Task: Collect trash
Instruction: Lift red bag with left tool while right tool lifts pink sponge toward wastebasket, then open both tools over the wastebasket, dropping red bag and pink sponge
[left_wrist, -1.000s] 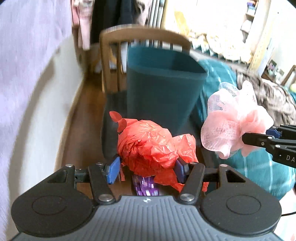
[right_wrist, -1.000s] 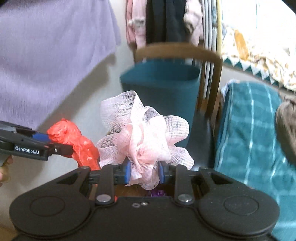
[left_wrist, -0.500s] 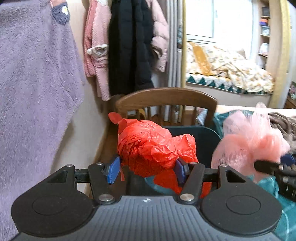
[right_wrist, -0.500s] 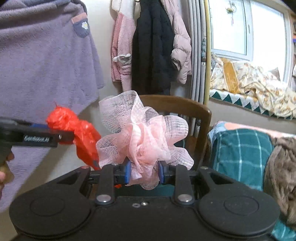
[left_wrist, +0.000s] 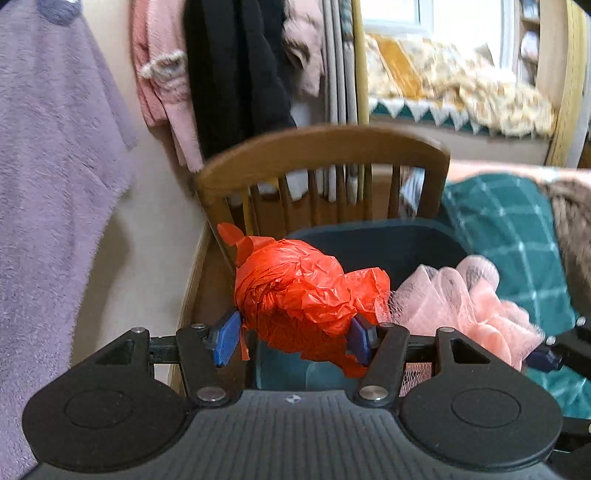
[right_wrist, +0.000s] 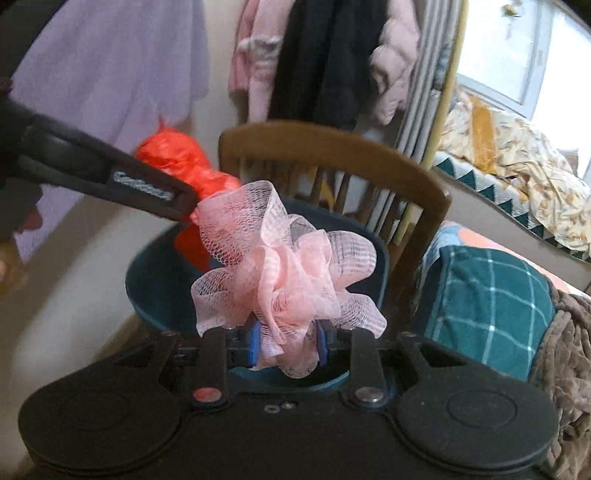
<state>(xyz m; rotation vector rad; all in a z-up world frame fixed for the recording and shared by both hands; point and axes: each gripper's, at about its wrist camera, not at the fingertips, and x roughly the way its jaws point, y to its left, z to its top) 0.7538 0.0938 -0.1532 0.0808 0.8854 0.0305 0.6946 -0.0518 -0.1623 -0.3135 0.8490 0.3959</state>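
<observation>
Bin (left_wrist: 388, 243) now below, both claws w/ trash moved over it

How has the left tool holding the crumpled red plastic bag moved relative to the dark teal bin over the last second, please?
Yes. The left tool advanced over the dark teal bin; the crumpled red plastic bag now hangs above its opening rather than before its wall.

wooden chair (left_wrist: 325, 147); hanging coats (left_wrist: 236, 66), checked blanket (right_wrist: 484, 299)
</observation>
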